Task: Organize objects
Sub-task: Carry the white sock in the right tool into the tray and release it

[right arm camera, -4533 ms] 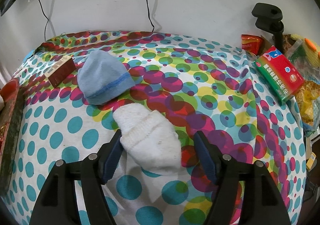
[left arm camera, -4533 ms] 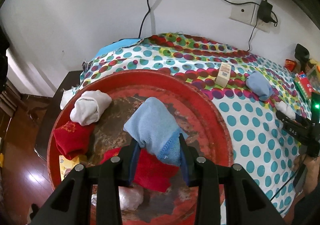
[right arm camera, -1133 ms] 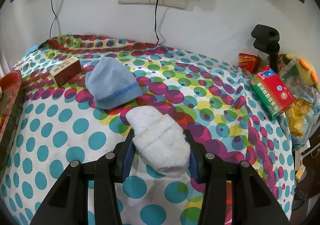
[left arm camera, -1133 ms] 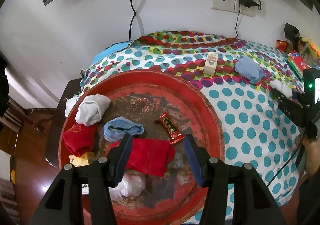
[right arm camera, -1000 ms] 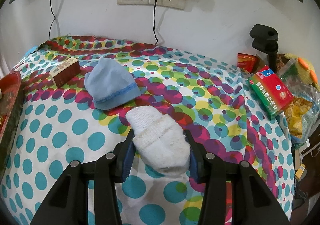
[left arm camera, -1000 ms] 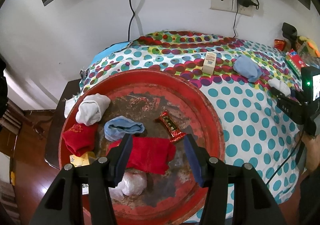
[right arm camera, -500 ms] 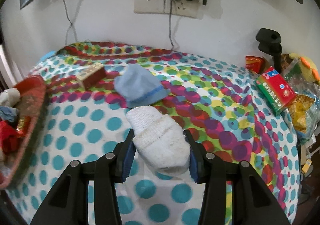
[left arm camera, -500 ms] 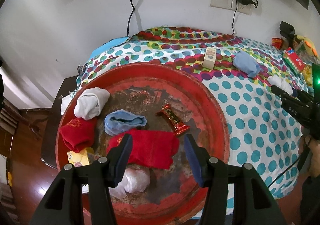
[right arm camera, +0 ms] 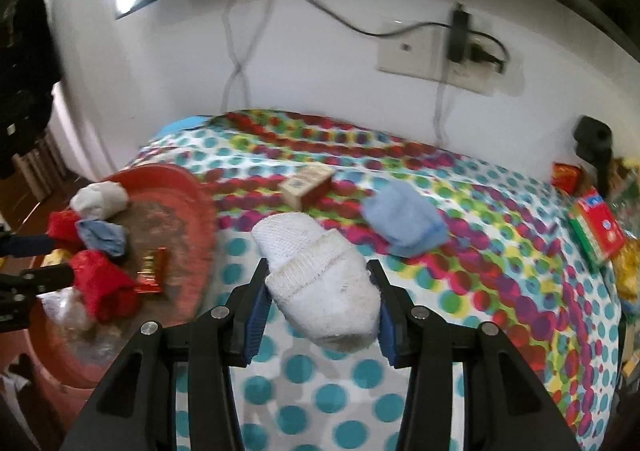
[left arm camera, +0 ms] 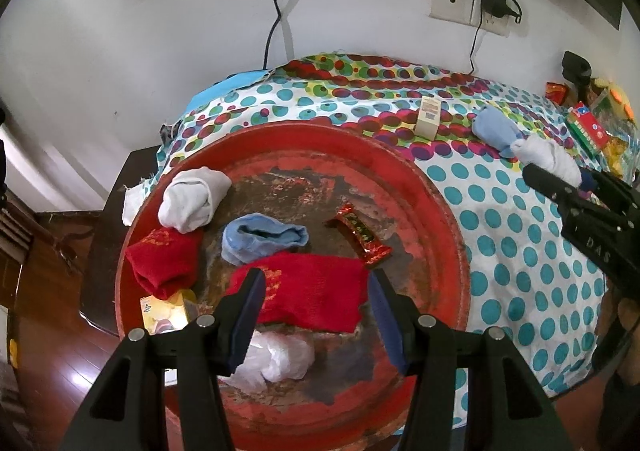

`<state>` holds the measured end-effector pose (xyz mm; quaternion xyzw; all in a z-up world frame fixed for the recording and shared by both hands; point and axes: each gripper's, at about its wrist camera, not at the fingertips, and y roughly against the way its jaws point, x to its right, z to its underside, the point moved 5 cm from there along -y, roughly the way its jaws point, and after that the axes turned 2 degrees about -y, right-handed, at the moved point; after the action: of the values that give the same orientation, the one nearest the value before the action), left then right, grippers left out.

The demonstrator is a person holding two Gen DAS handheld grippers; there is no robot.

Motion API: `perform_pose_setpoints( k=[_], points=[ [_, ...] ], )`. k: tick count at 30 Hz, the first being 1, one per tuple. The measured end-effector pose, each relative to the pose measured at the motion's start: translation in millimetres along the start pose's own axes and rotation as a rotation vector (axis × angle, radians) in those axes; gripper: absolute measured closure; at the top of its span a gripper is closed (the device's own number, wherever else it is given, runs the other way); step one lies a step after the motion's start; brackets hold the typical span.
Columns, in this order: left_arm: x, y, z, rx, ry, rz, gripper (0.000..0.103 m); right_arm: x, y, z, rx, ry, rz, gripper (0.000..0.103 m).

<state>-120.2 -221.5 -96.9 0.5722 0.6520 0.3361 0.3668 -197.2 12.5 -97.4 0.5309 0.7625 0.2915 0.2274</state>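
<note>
Left wrist view: the left gripper (left arm camera: 316, 303) hangs over the red tray (left arm camera: 448, 219), its jaws apart and gripping nothing, straddling a red sock (left arm camera: 312, 297) that lies in the tray. Already in the tray are a white sock bundle (left arm camera: 194, 199), a blue sock (left arm camera: 262, 237), a second red sock (left arm camera: 164, 265), a snack bar (left arm camera: 362, 237), a clear bag (left arm camera: 278, 359) and a yellow packet (left arm camera: 164, 311). Out on the dotted bench cloth (left arm camera: 520, 251) a small box (left arm camera: 429, 117) and a blue hat (left arm camera: 494, 129) remain.

Right wrist view: the right gripper (right arm camera: 318, 301) has its jaws closed on a white sock (right arm camera: 320, 279), held clear above the bench, well short of the tray. By my reading most of the sorting is done; this sock, the box and the blue hat are left
</note>
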Motion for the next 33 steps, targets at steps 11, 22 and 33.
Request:
perform_pose_setpoints(
  k=[11, 22, 33],
  points=[
    [-44, 11, 3, 0.030, 0.072, -0.023, 0.048, -74, 3, 5, -0.024, 0.094, -0.110, 0.059],
    [-80, 18, 9, 0.039, 0.129, -0.066, 0.048, -142, -5, 38, -0.101, 0.198, -0.229, 0.059],
    [-64, 7, 9, 0.014, 0.089, -0.044, 0.048, -170, -13, 65, -0.176, 0.201, -0.352, 0.056]
  ],
)
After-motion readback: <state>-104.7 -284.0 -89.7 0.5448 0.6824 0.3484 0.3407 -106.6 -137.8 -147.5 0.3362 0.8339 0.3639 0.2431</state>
